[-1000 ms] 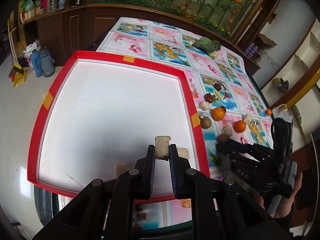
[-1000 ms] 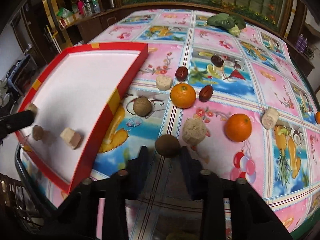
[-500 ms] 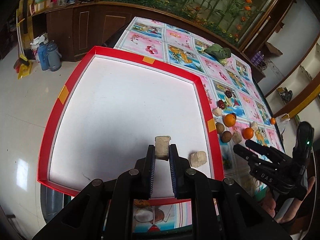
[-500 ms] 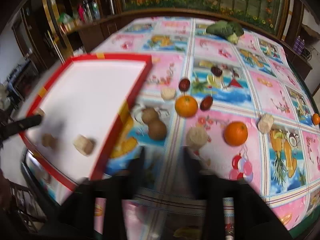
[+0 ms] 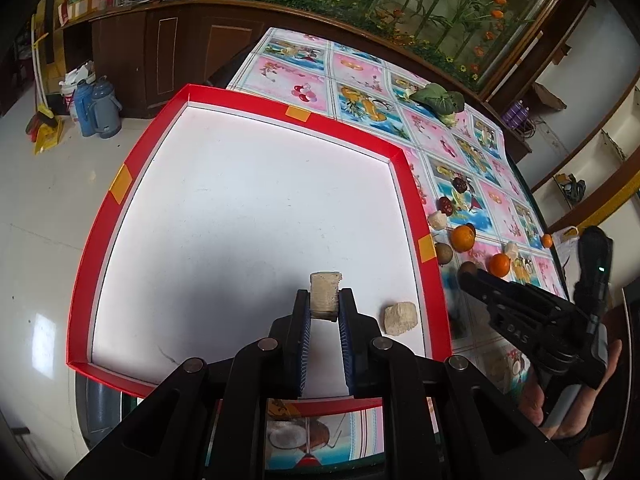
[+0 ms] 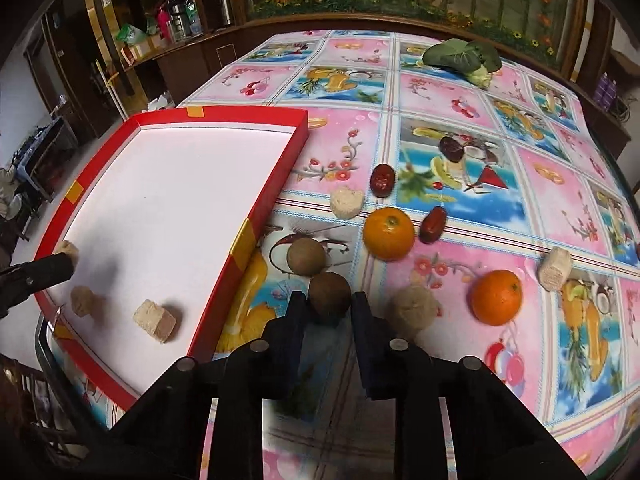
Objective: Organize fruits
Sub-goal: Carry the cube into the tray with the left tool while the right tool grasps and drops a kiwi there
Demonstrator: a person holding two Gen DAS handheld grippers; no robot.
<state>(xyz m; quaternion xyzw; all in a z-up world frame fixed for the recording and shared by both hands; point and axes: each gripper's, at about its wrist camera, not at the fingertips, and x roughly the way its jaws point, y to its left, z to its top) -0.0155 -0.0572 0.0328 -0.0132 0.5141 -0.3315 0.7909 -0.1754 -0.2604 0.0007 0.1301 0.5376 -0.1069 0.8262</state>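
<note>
My left gripper point(image 5: 325, 303) is shut on a beige block point(image 5: 325, 294) and holds it above the near part of the red-rimmed white tray point(image 5: 402, 156). A second beige block point(image 5: 401, 318) lies in the tray near its right rim. My right gripper point(image 6: 329, 307) holds a brown round fruit point(image 6: 329, 293) between its fingers above the patterned tablecloth, beside the tray's right rim point(image 6: 256, 220). A second brown fruit point(image 6: 306, 255), two oranges point(image 6: 388, 233) point(image 6: 496, 297), red dates point(image 6: 382, 180) and beige pieces point(image 6: 346, 202) lie on the cloth.
A leafy green vegetable point(image 6: 464, 58) lies at the far end of the table. Two beige pieces point(image 6: 155, 320) point(image 6: 82, 301) sit in the tray's near corner. Thermos flasks point(image 5: 96, 106) stand on the floor to the left. Dark wooden cabinets line the back.
The right gripper has lifted the brown fruit and carried it left toward the tray's rim. The left gripper has kept hold of the beige block and risen higher over the tray.
</note>
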